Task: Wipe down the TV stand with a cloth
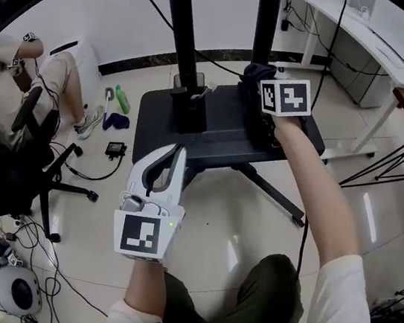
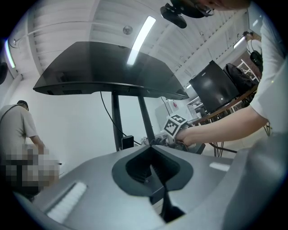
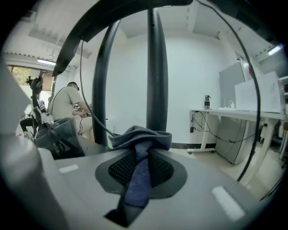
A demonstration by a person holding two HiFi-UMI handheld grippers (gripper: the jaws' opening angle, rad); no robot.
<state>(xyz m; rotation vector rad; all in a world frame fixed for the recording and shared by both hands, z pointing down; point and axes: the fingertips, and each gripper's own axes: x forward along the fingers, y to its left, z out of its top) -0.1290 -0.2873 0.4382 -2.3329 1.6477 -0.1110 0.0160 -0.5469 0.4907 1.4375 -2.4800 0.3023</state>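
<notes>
Broadly, a glossy white tiled floor [image 1: 251, 232] fills the head view. The black TV stand [image 1: 221, 133], a flat rectangular base plate carrying two upright black poles [image 1: 182, 34], stands in the middle of it. In the left gripper view a wide dark screen panel [image 2: 108, 67] sits on top of those poles. Beyond the stand's far right corner runs a white desk on white legs [image 1: 371, 39]. To the stand's left a person [image 1: 18, 84] sits low beside a black wheeled office chair [image 1: 20, 167].

The white left gripper [image 2: 153, 164] hangs over the floor just off the stand's near left corner, its jaws pressed together with nothing between them. The right gripper [image 3: 141, 168], at the end of an outstretched arm, is over the stand's far right part with its jaws clamped on a dark blue folded cloth [image 3: 141, 139]. The cloth bunches out past the jaw tips beside the right pole. Whether it touches the base plate cannot be made out.

A black box-shaped fitting [image 1: 188, 106] sits on the base at the foot of the left pole, and its inside is not visible. On the floor left of the stand lie a green plastic bottle [image 1: 122, 98], contents unreadable, and a small flat black device [image 1: 116, 149].
</notes>
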